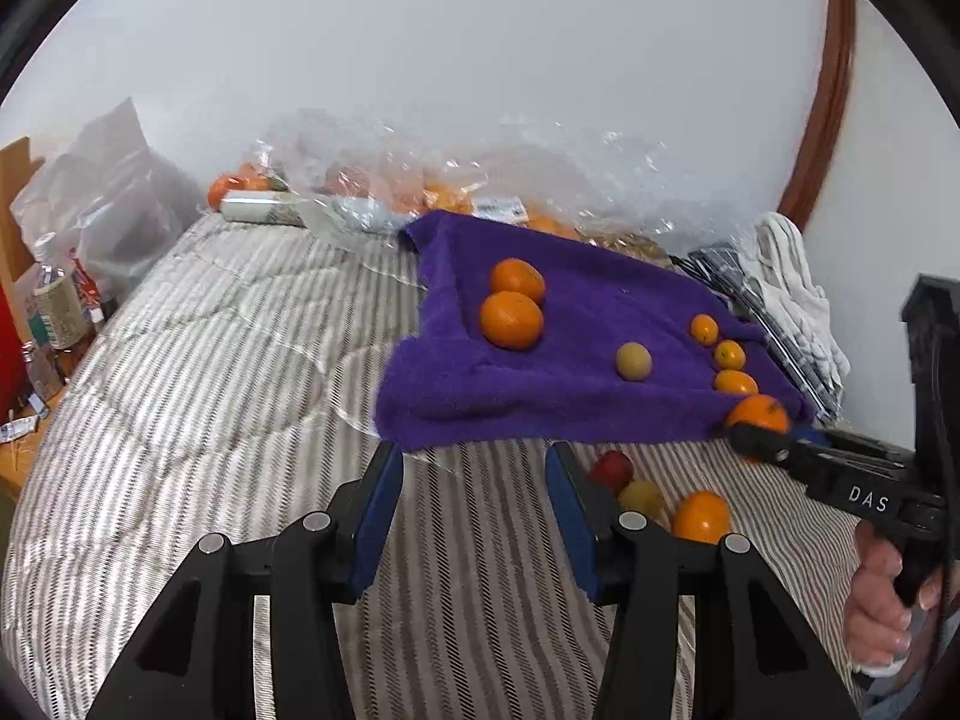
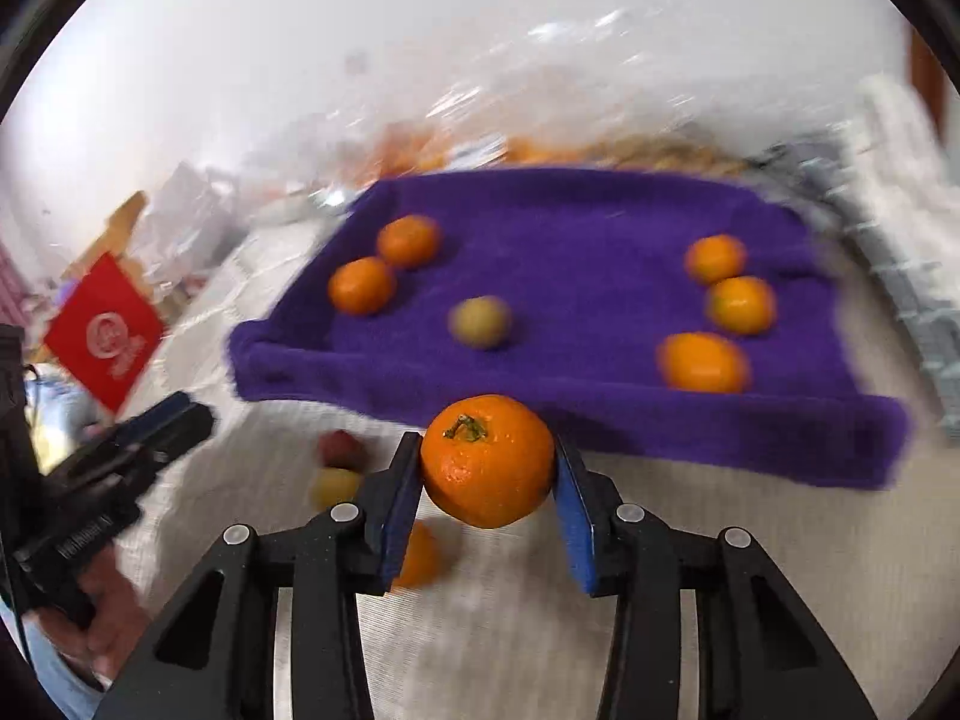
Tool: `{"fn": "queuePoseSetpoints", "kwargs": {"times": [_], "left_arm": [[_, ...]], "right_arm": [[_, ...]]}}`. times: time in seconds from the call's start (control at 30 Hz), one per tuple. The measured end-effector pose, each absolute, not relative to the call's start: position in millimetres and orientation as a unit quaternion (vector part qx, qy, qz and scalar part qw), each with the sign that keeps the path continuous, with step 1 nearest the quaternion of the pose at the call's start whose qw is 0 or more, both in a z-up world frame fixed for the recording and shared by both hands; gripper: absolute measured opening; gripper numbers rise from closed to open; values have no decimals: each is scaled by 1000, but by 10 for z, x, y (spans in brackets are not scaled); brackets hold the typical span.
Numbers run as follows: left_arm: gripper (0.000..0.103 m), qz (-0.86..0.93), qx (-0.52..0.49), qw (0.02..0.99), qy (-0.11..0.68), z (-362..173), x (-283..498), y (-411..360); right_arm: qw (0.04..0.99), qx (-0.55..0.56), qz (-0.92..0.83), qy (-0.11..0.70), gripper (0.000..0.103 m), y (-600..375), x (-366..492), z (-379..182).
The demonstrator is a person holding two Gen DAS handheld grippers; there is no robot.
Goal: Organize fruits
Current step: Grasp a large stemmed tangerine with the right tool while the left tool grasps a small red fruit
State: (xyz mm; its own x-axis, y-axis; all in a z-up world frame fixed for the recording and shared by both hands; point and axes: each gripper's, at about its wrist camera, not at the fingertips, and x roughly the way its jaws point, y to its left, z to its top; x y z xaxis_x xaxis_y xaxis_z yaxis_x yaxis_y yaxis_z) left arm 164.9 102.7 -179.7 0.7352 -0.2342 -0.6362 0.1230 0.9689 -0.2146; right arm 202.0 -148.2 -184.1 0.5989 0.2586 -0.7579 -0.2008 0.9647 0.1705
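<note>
Striped bedding (image 1: 198, 396) covers the bed where the sorting goes on, with a purple towel (image 1: 576, 360) spread toward the far right and crinkled plastic bags of fruit behind it against the white wall.

On the towel two oranges (image 1: 511, 320) sit touching at the left, a yellow-green fruit (image 1: 633, 360) lies alone in the middle, and a row of three small oranges (image 1: 729, 355) runs down the right side.

The right tongs (image 2: 487, 468) grip a stemmed orange (image 2: 487, 461) between their blue pads, stem up, lifted clear of the bedding. It hangs just near of the towel's near edge, so the towel lies straight ahead and the row of small oranges ahead and to the right. An orange is round and has no long axis to line up, so the carry likely turns only on how far forward and rightward it goes.

The left tongs (image 1: 474, 504) stand open with nothing between the pads, over bare bedding just near of the towel's near edge. Three loose fruits lie on the bedding just to their right: a red one (image 1: 612, 470), a yellow one (image 1: 642, 497) and an orange one (image 1: 701, 516). The left tongs are the nearer to these.
</note>
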Motion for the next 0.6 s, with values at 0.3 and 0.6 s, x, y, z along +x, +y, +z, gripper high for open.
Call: {"fn": "queuePoseSetpoints", "kwargs": {"times": [0.3, 0.6], "left_arm": [[47, -156, -54, 906, 390, -1876, 1711, 696], [41, -140, -48, 886, 440, -1974, 1860, 468]], "right_arm": [[898, 28, 68, 433, 42, -2252, 1744, -2071], [906, 64, 82, 410, 42, -2401, 1638, -2080]]}}
